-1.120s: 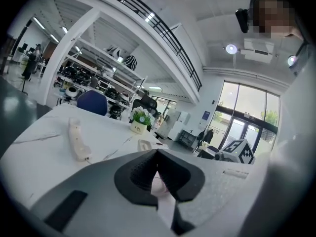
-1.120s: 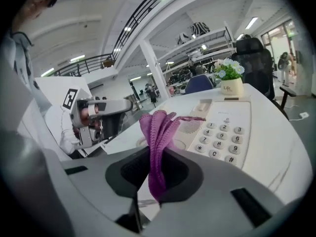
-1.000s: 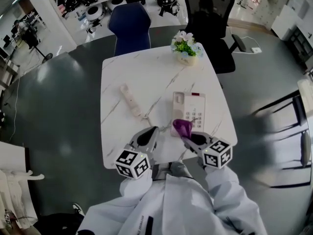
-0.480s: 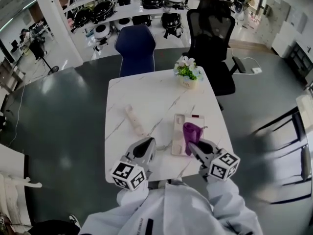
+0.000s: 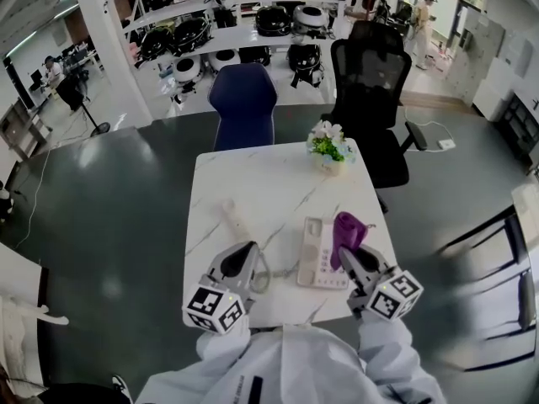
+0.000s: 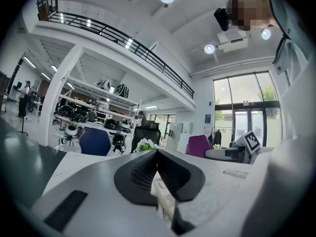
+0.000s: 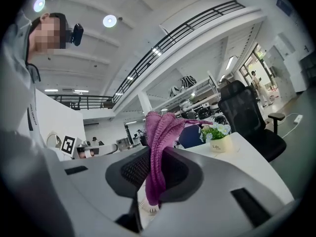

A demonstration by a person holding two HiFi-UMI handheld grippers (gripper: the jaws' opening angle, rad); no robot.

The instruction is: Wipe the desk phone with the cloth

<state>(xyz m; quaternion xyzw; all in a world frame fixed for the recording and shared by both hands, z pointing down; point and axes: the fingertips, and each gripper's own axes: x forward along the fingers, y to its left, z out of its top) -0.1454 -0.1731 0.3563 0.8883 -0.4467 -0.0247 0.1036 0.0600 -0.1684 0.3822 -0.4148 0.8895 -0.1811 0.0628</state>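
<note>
Cloth (image 7: 160, 137), purple and knitted, is clamped in the jaws of my right gripper (image 7: 158, 157); the bunch sticks up past the tips and a short tail hangs below them. From the head view the cloth (image 5: 348, 229) sits above the right half of the desk phone (image 5: 320, 255), and I cannot tell whether it touches it. The phone base lies near the right near corner of the white marbled desk (image 5: 253, 171). Its handset (image 5: 233, 218) is off the base, lying flat on the desk to the left. My left gripper (image 6: 157, 154) has its jaws together at the tips with nothing pinched. In the head view the left gripper (image 5: 241, 257) hangs over the near edge, left of the base and just near of the handset. A small pot of flowers (image 5: 329, 146) stands at the far right of the desk.
</note>
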